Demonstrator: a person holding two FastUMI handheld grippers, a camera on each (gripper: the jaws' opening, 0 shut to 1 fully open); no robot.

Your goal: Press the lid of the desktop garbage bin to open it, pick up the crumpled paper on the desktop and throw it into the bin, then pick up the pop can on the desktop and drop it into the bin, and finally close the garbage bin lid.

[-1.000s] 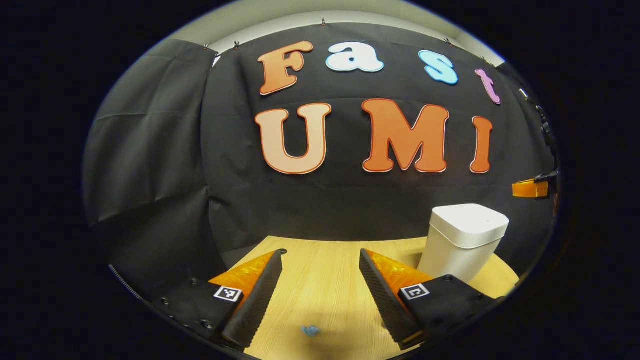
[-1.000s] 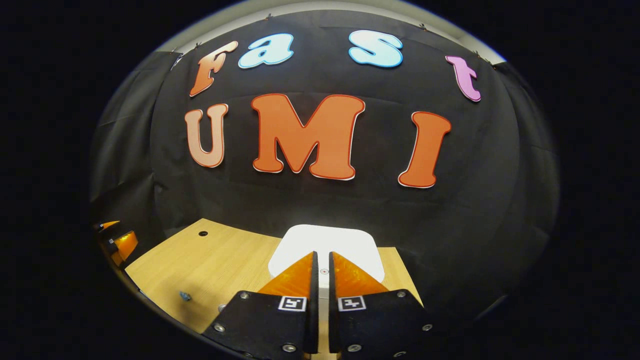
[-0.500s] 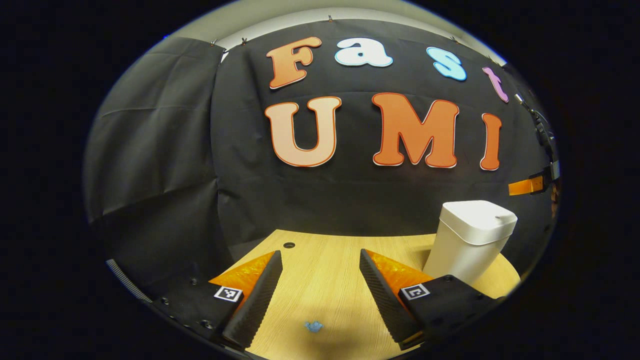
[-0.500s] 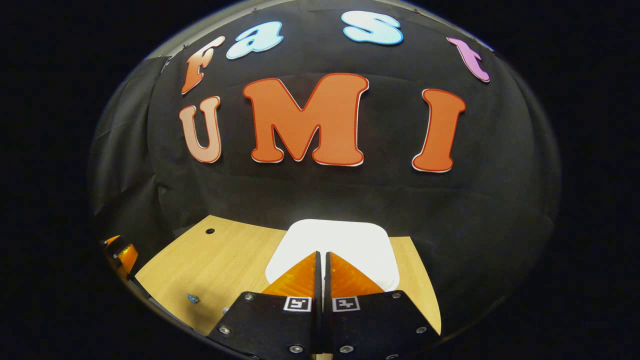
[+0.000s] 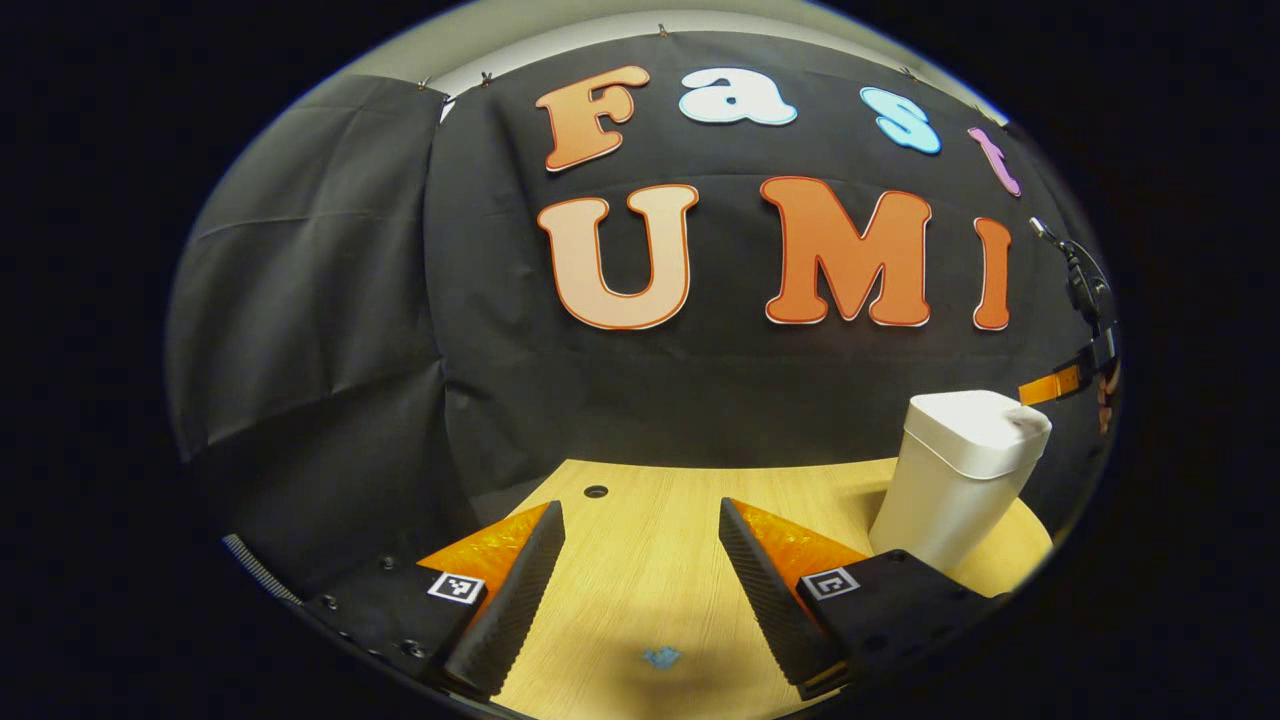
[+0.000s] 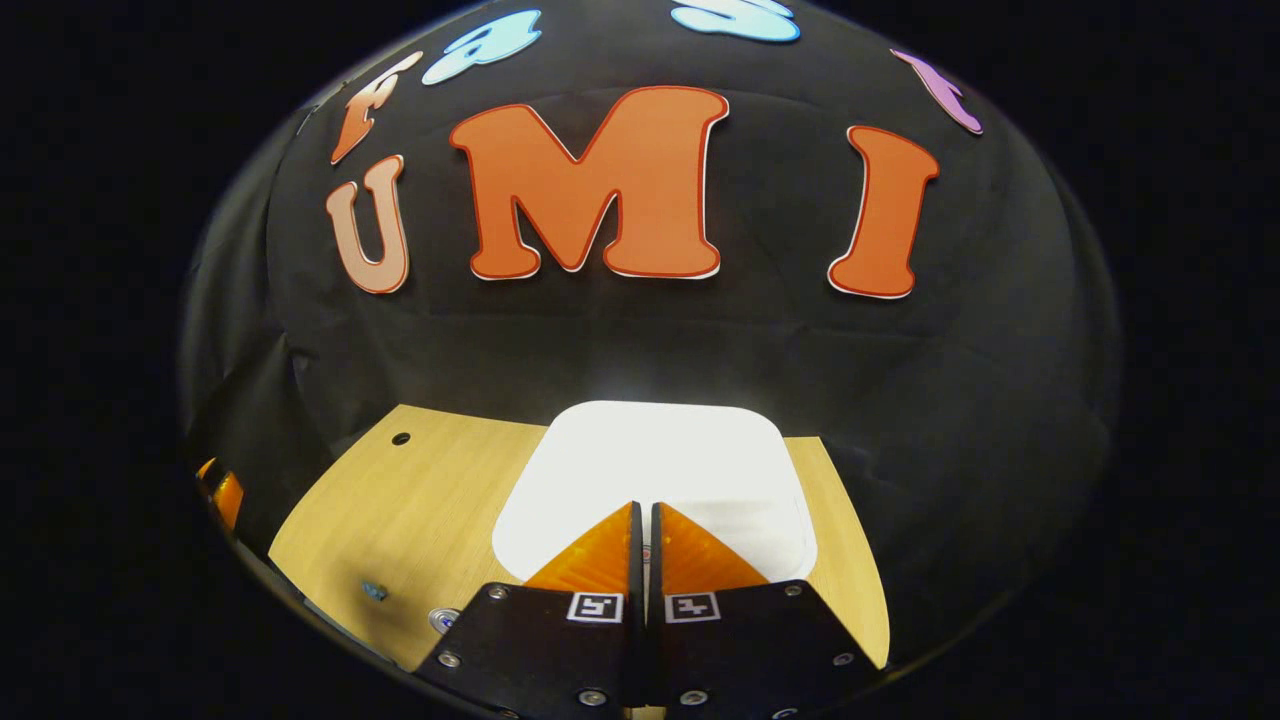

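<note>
The white garbage bin point(image 5: 958, 482) stands on the bench point(image 5: 640, 560) with its lid point(image 6: 655, 470) down, the right hand-held gripper point(image 6: 645, 510), fingers together, poised just over that lid, the left hand-held gripper point(image 5: 640, 520) apart and empty, which fits either pressing it open or having closed it.

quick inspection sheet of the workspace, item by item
surface: wooden table with a small round hole near its far edge.
job's things: white bin upright, lid closed.
clutter: small blue scrap on the wood.
grippers: left gripper over the table, jaws wide apart, holding nothing; right gripper above the lid, jaws together; contact cannot be told.
cables: dark cable at the right edge of the left gripper view.
surroundings: black cloth wall.
</note>
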